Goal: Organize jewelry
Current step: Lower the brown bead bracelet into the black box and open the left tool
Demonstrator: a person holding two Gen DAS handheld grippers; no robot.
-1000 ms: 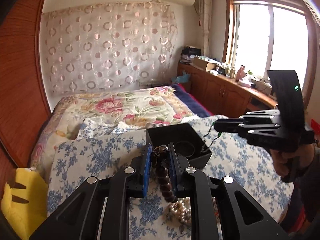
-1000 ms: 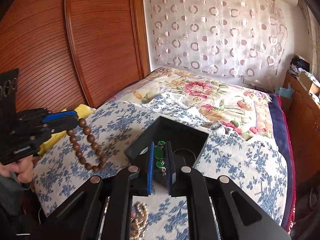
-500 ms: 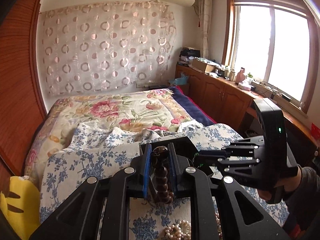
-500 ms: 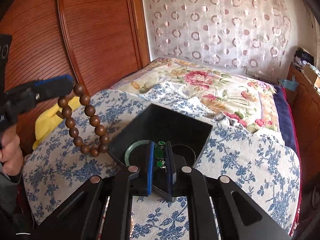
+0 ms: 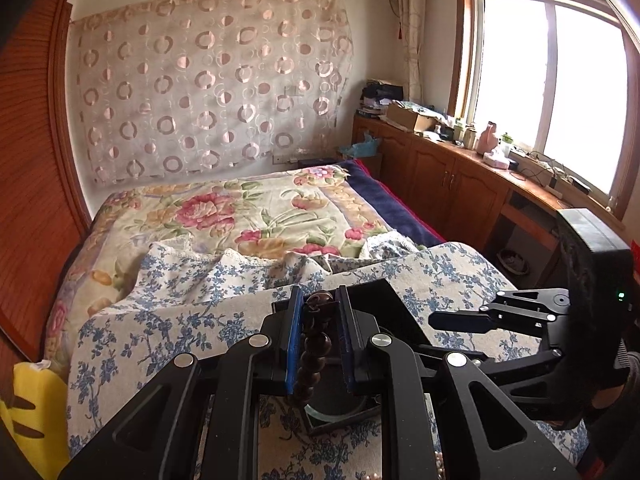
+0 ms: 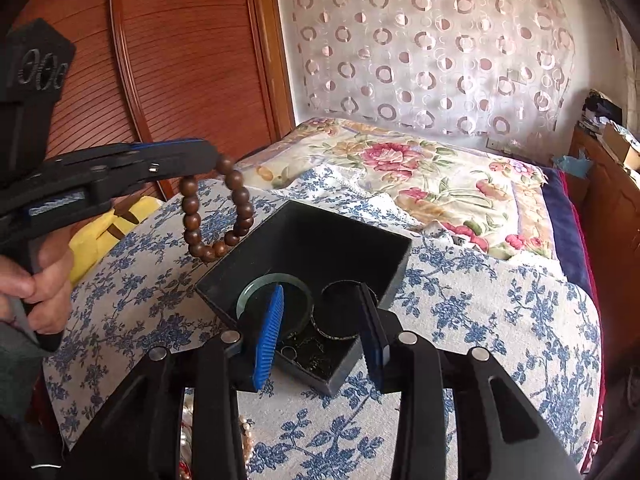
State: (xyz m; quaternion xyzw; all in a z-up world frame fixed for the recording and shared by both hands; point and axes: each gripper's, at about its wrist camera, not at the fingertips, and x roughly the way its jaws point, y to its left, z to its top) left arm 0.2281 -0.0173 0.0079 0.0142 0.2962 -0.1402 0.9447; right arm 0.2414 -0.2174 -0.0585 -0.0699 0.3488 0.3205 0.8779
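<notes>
While the bed (image 6: 500, 320) carries a black box (image 6: 320, 240), the right hand-held gripper (image 6: 320, 328) hangs over it, jaws opening, nothing between them. Left hand-held gripper (image 6: 208, 158) pinches a brown bead bracelet (image 6: 216, 212) beside the box's rim.

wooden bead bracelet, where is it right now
The wooden bead bracelet hangs from the shut left gripper at the left of the right wrist view, in the air just above the black box's near-left corner, not yet inside.
</notes>
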